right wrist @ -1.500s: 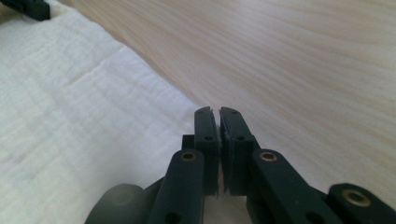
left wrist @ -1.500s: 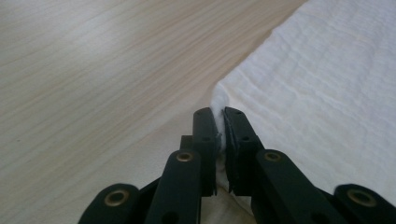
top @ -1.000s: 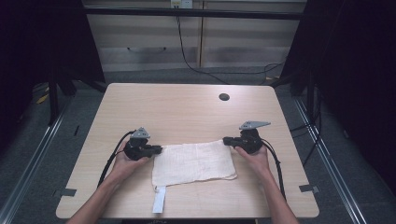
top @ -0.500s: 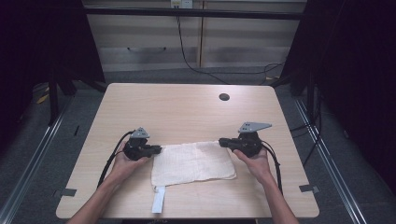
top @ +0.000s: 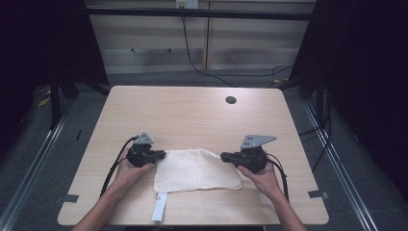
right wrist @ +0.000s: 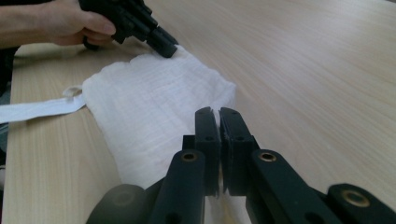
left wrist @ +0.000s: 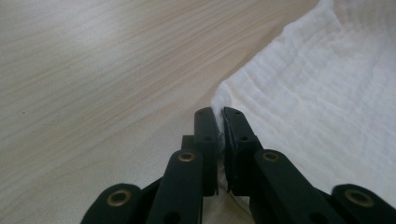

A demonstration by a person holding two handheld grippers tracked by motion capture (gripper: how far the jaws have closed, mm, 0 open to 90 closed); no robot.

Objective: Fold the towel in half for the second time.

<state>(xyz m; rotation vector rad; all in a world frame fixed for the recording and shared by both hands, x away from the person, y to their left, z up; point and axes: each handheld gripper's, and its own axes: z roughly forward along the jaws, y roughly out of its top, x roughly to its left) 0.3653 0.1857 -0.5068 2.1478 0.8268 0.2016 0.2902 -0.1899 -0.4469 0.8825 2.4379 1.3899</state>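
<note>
A white woven cloth (top: pixel 195 171) lies flat on the near part of the wooden table (top: pixel 183 115). My left gripper (top: pixel 162 155) rests at its far left corner, shut on that corner; in the left gripper view the black jaws (left wrist: pixel 219 116) pinch the cloth's (left wrist: pixel 317 107) edge. My right gripper (top: pixel 224 156) is shut on the far right corner and holds it slightly above the table. In the right gripper view its jaws (right wrist: pixel 218 114) are closed over the cloth (right wrist: pixel 149 107), with the left gripper (right wrist: pixel 166 46) at the opposite corner.
A white strip (top: pixel 159 209) trails from the cloth's near left corner to the table's front edge. A dark round hole (top: pixel 231 100) sits at the far right of the table. Cables hang in front of the cabinets (top: pixel 192 43) behind.
My right gripper has moved left and up a little, drawing the cloth's far right corner inward. The left gripper has stayed where it was.
</note>
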